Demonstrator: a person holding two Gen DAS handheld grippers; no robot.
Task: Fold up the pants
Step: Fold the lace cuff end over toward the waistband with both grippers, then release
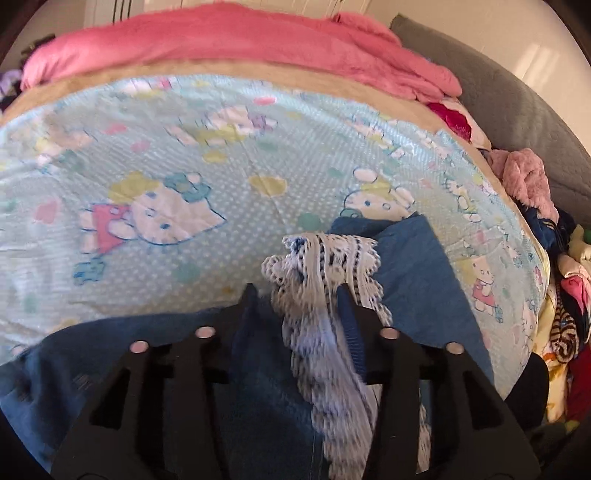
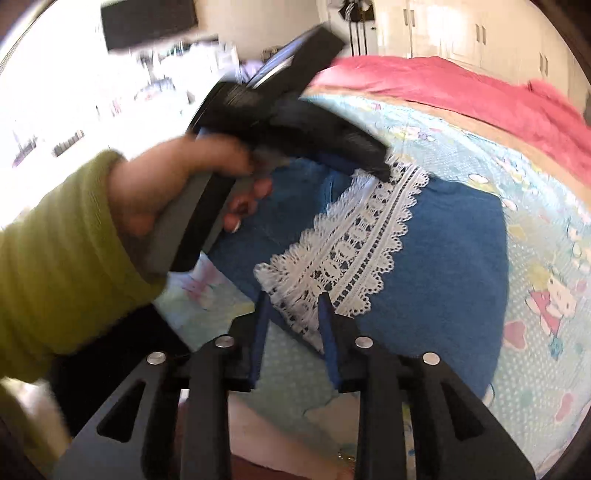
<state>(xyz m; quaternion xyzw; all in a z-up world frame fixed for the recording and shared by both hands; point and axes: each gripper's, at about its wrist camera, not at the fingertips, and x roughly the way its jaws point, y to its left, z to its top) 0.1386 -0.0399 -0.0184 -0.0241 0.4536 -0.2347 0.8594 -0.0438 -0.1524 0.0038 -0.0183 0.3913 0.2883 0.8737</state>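
We had the blue pants (image 2: 436, 266) lying on the bed, already bunched into a compact, doubled-over block rather than spread full length, so we judged the fold well under way but not squared off. On the left, our left gripper (image 1: 297, 295) sat low over the cloth with the white lace trim (image 1: 325, 266) running up between its fingers; the jaws stood partly apart around the lace, and we could not tell whether they truly pinched it. Seen from the right wrist, the left hand (image 2: 177, 192) in its green sleeve (image 2: 62, 258) held that tool down at the far end of the lace. Further right, our right gripper (image 2: 291, 306) had its jaws apart, straddling the near end of the lace, not clamped. What remained, we reckoned, was flattening and a final fold. The bed wore a pale blue cartoon-cat sheet (image 1: 184, 166), a pink blanket (image 1: 229, 40) lay beyond, loose clothes (image 1: 561, 295) heaped at the right edge, white cupboards (image 2: 461, 33) behind
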